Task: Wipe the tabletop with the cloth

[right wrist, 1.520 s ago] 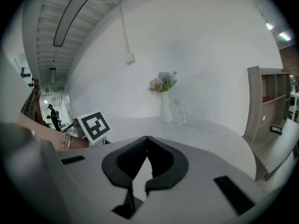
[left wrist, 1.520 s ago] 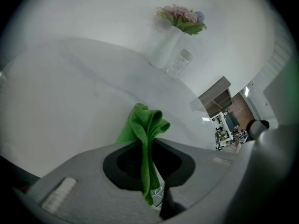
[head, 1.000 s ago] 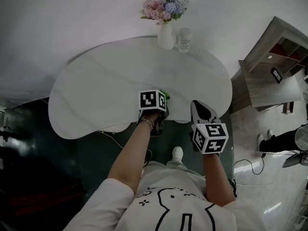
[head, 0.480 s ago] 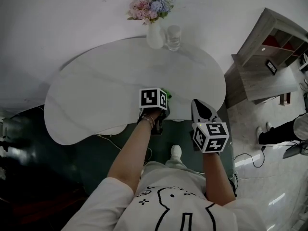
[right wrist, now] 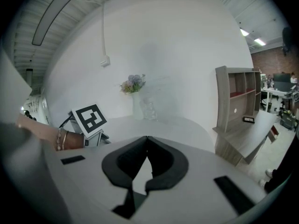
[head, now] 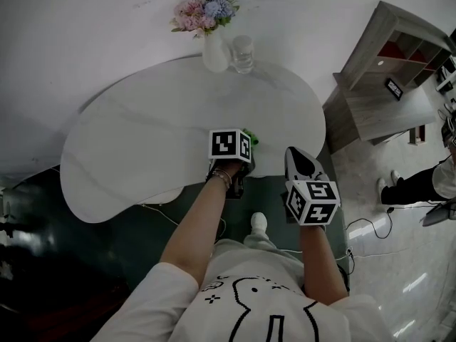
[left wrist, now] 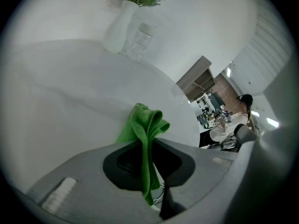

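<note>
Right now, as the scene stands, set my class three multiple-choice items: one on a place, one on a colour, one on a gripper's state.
1. Where on the table does the glass stand?
A) at the far edge, beside the vase
B) at the near edge
C) in the middle

2. What colour is the cloth?
A) red
B) green
C) blue

3. How is the right gripper?
A) shut on the cloth
B) wide open
C) shut and empty

Key:
1 A: the head view shows it next to the vase, by the wall.
2 B: it shows green where the left gripper pinches it.
3 C: its jaws meet with nothing between them.
</note>
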Demonstrator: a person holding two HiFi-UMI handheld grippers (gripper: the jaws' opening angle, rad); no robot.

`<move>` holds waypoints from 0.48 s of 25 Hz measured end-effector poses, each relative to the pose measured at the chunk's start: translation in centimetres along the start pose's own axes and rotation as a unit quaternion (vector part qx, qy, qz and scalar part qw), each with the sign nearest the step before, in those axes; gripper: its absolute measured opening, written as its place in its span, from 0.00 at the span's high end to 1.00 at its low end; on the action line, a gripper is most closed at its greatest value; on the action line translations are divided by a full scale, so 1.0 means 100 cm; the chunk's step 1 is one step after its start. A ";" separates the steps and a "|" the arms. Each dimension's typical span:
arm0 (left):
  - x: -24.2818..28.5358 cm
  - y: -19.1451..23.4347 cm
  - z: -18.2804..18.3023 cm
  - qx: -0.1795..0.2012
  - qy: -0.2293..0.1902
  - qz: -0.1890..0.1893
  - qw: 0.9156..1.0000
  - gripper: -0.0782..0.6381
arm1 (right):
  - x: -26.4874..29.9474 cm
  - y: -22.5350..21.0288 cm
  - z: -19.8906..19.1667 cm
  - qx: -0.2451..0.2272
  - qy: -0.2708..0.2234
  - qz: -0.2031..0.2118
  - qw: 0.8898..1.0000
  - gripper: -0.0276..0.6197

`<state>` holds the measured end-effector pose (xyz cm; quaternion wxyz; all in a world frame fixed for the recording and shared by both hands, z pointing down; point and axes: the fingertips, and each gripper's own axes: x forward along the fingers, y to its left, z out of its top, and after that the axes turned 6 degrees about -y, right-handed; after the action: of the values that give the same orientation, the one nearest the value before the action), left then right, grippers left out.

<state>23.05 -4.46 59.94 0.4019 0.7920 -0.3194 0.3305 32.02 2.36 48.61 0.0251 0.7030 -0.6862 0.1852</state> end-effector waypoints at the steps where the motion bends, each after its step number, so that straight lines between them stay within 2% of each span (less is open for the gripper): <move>1: 0.002 -0.004 0.000 0.004 0.002 -0.003 1.000 0.81 | -0.001 -0.002 0.000 0.001 0.000 -0.003 1.000 0.95; 12: 0.021 -0.039 -0.002 0.039 0.022 -0.026 0.999 0.81 | -0.017 -0.032 -0.004 0.014 -0.001 -0.046 0.999 0.95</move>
<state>27.21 -2.94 60.04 0.3862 0.8073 -0.2769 0.3499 35.07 4.31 49.15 0.0231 0.7341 -0.6506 0.1931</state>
